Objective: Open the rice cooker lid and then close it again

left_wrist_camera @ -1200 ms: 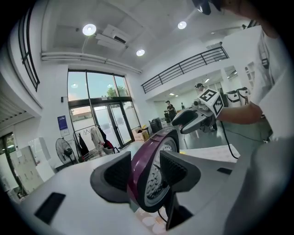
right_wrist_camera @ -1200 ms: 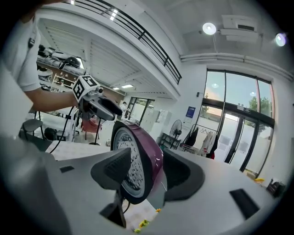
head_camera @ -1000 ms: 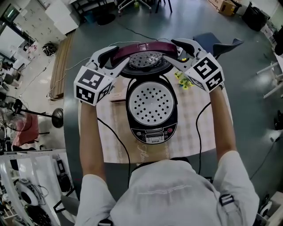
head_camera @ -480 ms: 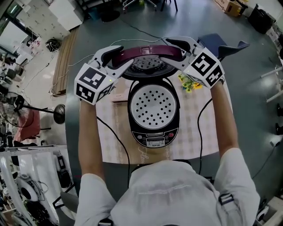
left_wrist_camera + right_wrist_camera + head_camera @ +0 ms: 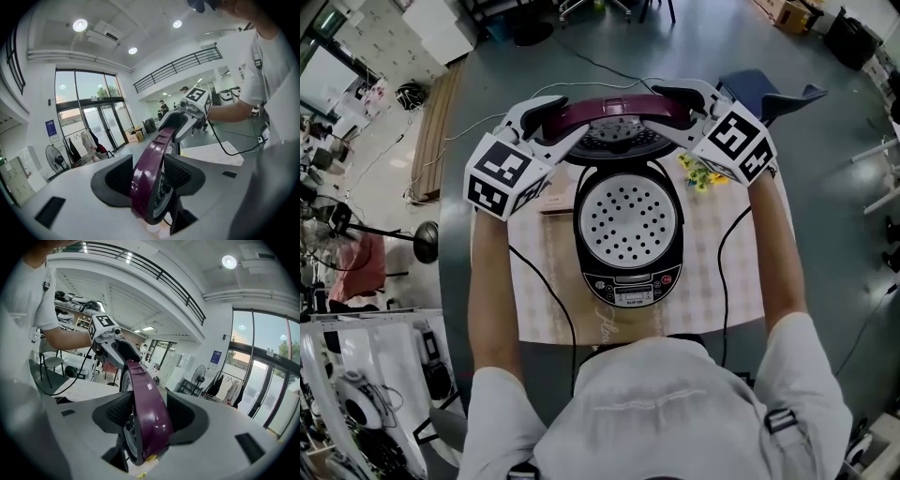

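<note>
Both the left hand-held gripper (image 5: 561, 118) and right hand-held gripper (image 5: 669, 110) clamp the raised purple plastic lid (image 5: 614, 106). Swing both evenly.

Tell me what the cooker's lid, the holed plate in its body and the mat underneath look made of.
Lid: likely glossy plastic, deep purple; bright highlights run along its curved rim.
Plate: probably metal, pale and matte, punched with even rows of holes.
Mat: cloth or vinyl with a faint check pattern, lying flat; the look leaves it open.
</note>
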Action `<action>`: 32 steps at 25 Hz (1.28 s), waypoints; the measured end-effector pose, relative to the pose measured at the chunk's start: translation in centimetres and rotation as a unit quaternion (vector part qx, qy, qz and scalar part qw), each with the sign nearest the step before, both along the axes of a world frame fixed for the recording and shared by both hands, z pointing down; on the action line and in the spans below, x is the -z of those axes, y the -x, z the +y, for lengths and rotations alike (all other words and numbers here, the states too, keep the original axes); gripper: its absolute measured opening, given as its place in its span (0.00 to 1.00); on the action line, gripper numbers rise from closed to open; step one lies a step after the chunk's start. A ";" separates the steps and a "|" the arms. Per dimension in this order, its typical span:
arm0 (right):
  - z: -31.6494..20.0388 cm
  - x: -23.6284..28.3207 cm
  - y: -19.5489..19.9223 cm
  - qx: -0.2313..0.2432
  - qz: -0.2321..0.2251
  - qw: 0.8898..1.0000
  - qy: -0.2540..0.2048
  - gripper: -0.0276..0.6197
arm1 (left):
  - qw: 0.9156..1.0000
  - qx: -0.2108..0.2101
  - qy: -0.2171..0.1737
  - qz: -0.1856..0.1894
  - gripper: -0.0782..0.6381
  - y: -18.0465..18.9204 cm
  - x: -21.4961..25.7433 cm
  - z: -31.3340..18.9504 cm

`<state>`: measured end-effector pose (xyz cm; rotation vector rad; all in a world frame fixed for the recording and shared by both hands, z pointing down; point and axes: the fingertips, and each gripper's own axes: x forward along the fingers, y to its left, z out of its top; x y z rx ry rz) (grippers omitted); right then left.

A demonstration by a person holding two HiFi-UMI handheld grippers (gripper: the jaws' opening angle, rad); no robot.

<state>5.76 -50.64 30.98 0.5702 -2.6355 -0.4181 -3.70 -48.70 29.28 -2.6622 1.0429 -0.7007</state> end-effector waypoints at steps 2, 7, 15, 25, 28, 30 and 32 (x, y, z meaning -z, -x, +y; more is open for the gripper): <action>0.4 -0.1 0.0 0.001 0.004 1.000 0.000 0.42 | 1.000 0.000 0.001 0.008 0.42 0.0 0.0 0.5; 1.8 -0.4 -0.2 0.001 0.017 1.000 -0.002 0.42 | 1.000 -0.004 0.003 0.029 0.42 -0.1 0.0 1.9; 5.5 -1.7 -0.7 0.017 0.050 0.999 0.000 0.41 | 0.999 -0.027 0.013 0.040 0.42 -0.6 -0.7 5.8; 10.9 -4.0 -0.9 0.026 0.083 0.996 0.006 0.46 | 0.998 -0.043 0.036 0.043 0.41 -1.2 -2.8 10.9; 12.3 -4.9 -1.0 0.022 0.095 0.995 0.007 0.47 | 0.997 -0.050 0.046 0.038 0.41 -1.5 -3.7 12.5; 13.2 -5.6 -1.2 0.019 0.100 0.995 0.011 0.47 | 0.996 -0.056 0.055 0.035 0.40 -1.6 -4.4 13.5; 14.2 -6.3 -1.3 0.017 0.103 0.994 0.016 0.47 | 0.996 -0.060 0.063 0.035 0.40 -1.7 -5.2 14.4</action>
